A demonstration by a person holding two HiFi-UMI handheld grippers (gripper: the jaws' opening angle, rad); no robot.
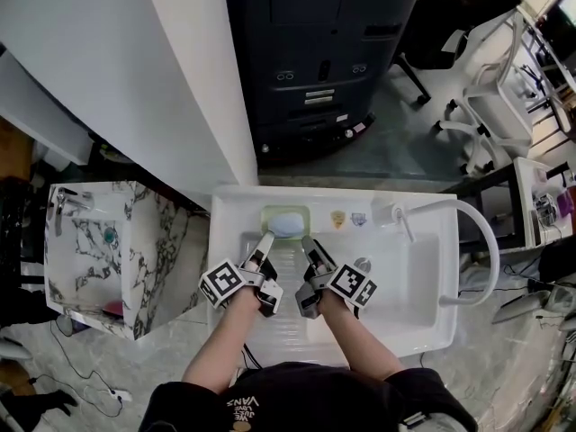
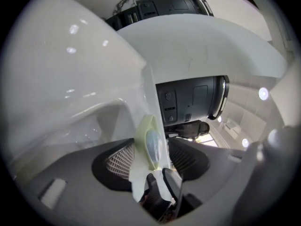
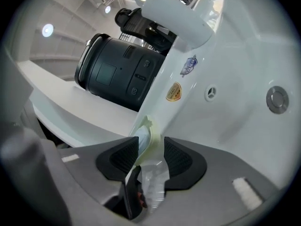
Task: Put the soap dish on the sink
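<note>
The soap dish (image 1: 266, 218), carrying a bluish bar (image 1: 286, 223), sits on the back ledge of the sink (image 1: 423, 327). The left gripper (image 1: 266, 240) and right gripper (image 1: 309, 243) flank its front edge with jaws wide and pads clear of it. A jaw snagging the rim on withdrawal could tip the dish into the basin. Whether the dish lies flat cannot be determined.

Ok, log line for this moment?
dish: on sink back ledge | left gripper: open | right gripper: open | both near dish
</note>
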